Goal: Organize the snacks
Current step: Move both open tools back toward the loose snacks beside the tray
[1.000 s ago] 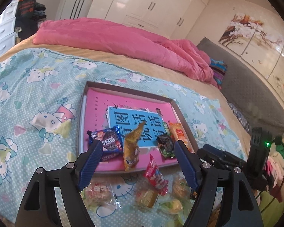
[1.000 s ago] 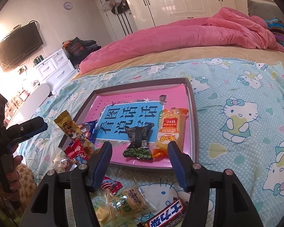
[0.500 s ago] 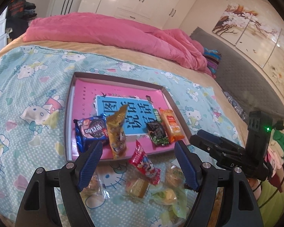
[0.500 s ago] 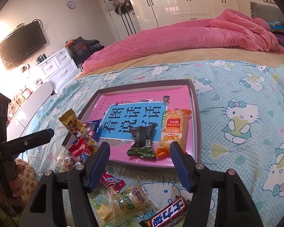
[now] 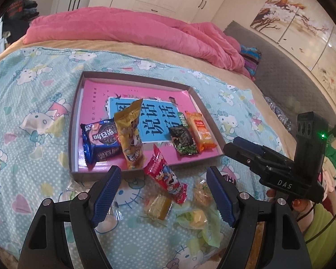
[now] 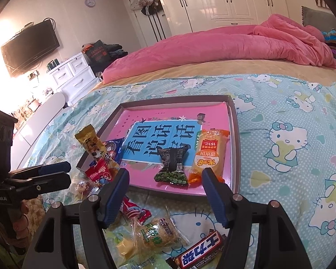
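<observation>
A shallow pink tray (image 5: 132, 89) (image 6: 234, 121) lies on the bed. In it are a blue cookie pack (image 5: 100, 141), a yellow packet (image 5: 130, 134) leaning over its near rim, a dark pea packet (image 5: 183, 141) (image 6: 172, 163) and an orange packet (image 5: 200, 130) (image 6: 210, 154). A red packet (image 5: 165, 174) rests on the near rim. Loose snacks lie in front: a cake (image 5: 158, 206), a rice cracker pack (image 6: 156, 233) and a chocolate bar (image 6: 199, 251). My left gripper (image 5: 163, 195) is open and empty above the loose snacks. My right gripper (image 6: 165, 195) is open and empty at the tray's near edge.
The bed has a Hello Kitty sheet (image 6: 291, 145) and a pink duvet (image 5: 134, 29) at the far side. A grey headboard (image 5: 291, 71) is at the right. A white dresser (image 6: 74, 76) and a wall TV (image 6: 29, 47) stand to the left.
Both grippers have drawn back from the tray, so more of the loose snacks in front show. The left view has swung right. No snack has moved.
</observation>
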Motion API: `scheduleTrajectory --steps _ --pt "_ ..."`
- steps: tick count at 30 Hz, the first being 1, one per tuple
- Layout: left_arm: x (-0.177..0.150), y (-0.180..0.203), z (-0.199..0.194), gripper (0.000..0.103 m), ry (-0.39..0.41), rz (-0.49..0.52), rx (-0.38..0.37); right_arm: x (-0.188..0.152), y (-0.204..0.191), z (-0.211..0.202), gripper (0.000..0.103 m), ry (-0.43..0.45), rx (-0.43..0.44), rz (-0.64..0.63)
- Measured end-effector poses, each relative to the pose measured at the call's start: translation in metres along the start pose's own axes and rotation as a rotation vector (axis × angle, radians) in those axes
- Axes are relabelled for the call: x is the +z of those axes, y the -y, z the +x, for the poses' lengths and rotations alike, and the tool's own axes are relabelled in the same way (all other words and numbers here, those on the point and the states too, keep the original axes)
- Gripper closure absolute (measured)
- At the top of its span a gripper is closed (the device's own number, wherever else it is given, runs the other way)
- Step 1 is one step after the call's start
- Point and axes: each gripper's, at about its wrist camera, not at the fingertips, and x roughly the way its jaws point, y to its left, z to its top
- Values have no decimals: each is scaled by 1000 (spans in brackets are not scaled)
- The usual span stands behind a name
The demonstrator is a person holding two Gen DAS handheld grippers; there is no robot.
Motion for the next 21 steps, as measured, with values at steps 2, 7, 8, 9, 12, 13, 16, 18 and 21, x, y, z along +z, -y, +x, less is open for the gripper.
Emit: scheduleTrajectory --steps 2,7,8,9,12,13,16,18,21 --pt "-1 0 -1 24 -1 -1 2 0 0 -1 36 1 2 -1" --pt "-4 -1 0 24 -16 -6 8 -1 -2 -4 36 -4 9 -9" --pt "-5 0 -1 24 -16 -4 9 -1 -3 -4 36 -3 8 -11" --pt "-6 0 -1 24 -16 -3 10 -1 -3 -5 36 -4 10 -13" --pt "-7 1 -1 24 -24 0 15 -2 -6 -8 35 -7 14 -23" --pt "-7 1 -1 24 -28 0 18 -3 -7 -9 34 -9 14 -30" --pt "-10 1 1 24 -44 0 22 -6 -10 -11 34 -16 15 -47" --pt "-11 1 2 24 -54 3 31 -8 -12 -12 33 -22 17 -54" --pt "-14 2 5 24 -72 8 39 -12 -14 -14 33 -31 23 -59"
